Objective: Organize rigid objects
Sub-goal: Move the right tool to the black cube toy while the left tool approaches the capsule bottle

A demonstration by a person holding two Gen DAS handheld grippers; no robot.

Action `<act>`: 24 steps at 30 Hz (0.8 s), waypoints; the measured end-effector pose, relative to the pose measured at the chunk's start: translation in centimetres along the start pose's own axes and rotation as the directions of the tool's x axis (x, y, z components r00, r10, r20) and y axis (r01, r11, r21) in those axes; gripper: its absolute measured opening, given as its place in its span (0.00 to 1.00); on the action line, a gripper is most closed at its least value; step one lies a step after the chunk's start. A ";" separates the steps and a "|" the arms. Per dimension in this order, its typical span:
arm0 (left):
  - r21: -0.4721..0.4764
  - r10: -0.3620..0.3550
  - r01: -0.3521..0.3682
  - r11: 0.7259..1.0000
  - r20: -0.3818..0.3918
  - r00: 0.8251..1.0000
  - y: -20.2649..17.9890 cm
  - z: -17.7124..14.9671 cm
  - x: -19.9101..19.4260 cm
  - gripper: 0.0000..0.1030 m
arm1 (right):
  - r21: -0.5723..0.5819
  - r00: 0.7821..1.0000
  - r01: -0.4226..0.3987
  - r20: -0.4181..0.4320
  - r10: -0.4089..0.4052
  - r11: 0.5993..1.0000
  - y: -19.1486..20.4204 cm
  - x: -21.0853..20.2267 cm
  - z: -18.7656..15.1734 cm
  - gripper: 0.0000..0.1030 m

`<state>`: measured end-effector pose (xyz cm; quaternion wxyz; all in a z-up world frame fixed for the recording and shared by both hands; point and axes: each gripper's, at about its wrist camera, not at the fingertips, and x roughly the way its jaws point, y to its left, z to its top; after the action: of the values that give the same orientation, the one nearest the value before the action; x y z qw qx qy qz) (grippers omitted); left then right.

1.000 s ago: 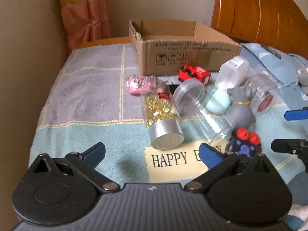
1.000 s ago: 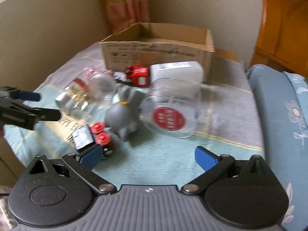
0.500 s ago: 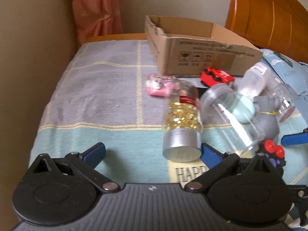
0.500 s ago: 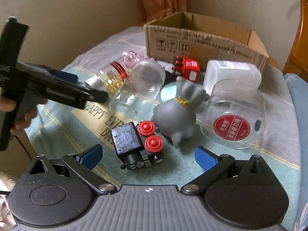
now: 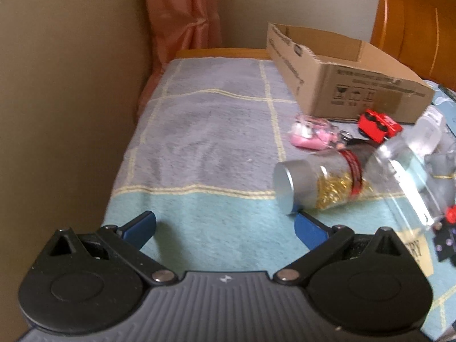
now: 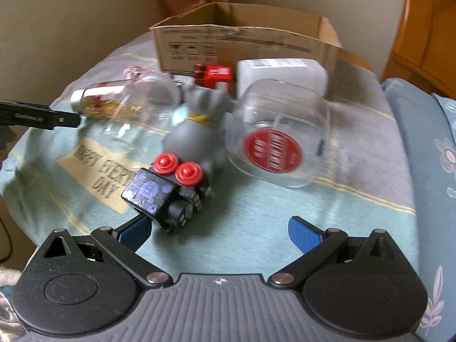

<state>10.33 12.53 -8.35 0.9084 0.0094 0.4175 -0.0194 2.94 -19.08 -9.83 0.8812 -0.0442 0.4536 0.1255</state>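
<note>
A bottle of yellow capsules with a silver cap (image 5: pixel 319 186) lies on the blanket, its cap just above my left gripper's right fingertip. My left gripper (image 5: pixel 225 225) is open and empty. My right gripper (image 6: pixel 219 229) is open and empty; a black toy with two red knobs (image 6: pixel 168 188) lies just beyond its left fingertip. Behind it are a grey figurine (image 6: pixel 196 134), a clear jar with a red label (image 6: pixel 279 139), an empty clear jar (image 6: pixel 142 108) and a white container (image 6: pixel 280 71). An open cardboard box (image 5: pixel 347 85) stands at the back.
A red toy car (image 5: pixel 377 124) and a pink toy (image 5: pixel 310 134) lie in front of the box. The wall runs along the blanket's left edge (image 5: pixel 122 171). A wooden headboard (image 5: pixel 413 22) and a blue pillow (image 6: pixel 421 154) are on the right.
My left gripper has swung left, so the objects now sit at its right; the capsule bottle now lies sideways. My right gripper has moved closer to the black toy.
</note>
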 end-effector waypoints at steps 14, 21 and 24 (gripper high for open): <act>0.051 -0.123 0.125 0.991 -0.040 0.992 -1.6 -0.7 -1.5 0.99 | -0.025 1.000 -0.021 0.006 0.022 0.999 0.3 -0.8 -1.1 1.00; 0.158 -0.153 0.161 0.974 -0.057 0.987 -5.5 -1.2 -0.7 0.99 | -0.098 1.000 -0.002 0.018 0.004 0.995 2.7 0.2 -0.5 1.00; 0.167 -0.150 0.153 0.974 -0.029 0.988 -5.9 -1.3 -0.5 1.00 | -0.104 1.000 -0.003 0.024 0.005 0.995 2.9 0.3 -0.4 1.00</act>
<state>8.78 6.71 -8.80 0.8969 0.0547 0.4210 -0.1237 2.07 -16.30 -10.22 0.8829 -0.0876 0.4358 0.1514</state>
